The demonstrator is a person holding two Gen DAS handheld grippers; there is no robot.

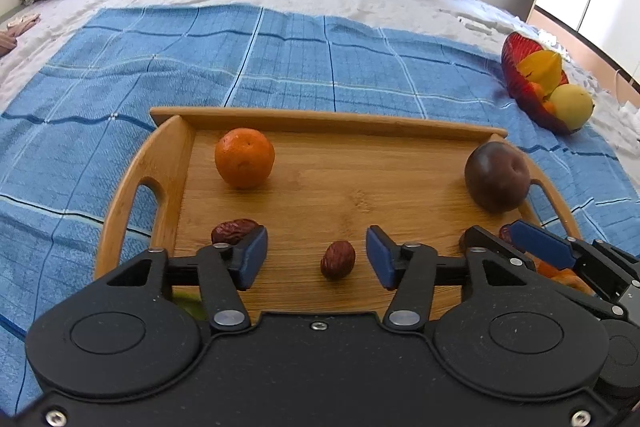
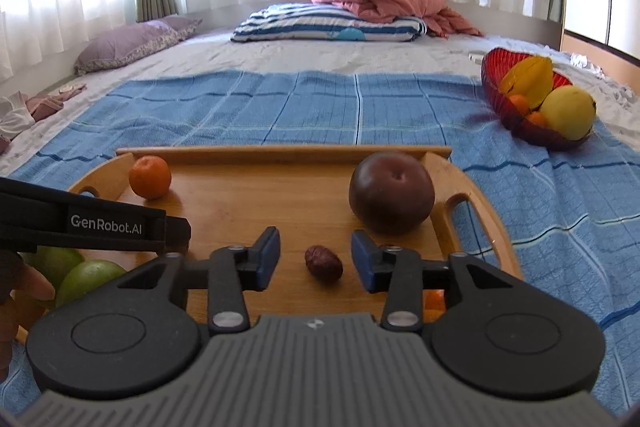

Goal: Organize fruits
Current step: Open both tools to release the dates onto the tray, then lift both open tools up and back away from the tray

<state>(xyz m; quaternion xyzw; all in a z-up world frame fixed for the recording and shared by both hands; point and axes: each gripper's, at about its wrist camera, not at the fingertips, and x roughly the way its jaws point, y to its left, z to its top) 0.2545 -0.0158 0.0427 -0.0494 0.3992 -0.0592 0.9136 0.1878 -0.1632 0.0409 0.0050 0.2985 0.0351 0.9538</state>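
Note:
A wooden tray (image 1: 320, 117) (image 2: 280, 151) lies on the blue cloth. On it are a tangerine (image 1: 244, 157) (image 2: 150, 177), a dark plum (image 1: 497, 176) (image 2: 391, 193) and several red dates. My left gripper (image 1: 316, 257) is open, with one date (image 1: 338, 259) between its fingers; another date (image 1: 234, 230) lies beside its left finger. My right gripper (image 2: 315, 259) is open, with a date (image 2: 323, 263) between its fingers; it also shows in the left wrist view (image 1: 540, 247). Green fruits (image 2: 86, 277) sit at the tray's near left.
A red glass bowl (image 1: 516, 75) (image 2: 496, 79) holding a yellow pear, a starfruit and small oranges stands on the cloth to the right. Pillows and folded blankets (image 2: 332, 23) lie at the bed's far end. The left gripper's body (image 2: 80, 223) crosses the right wrist view.

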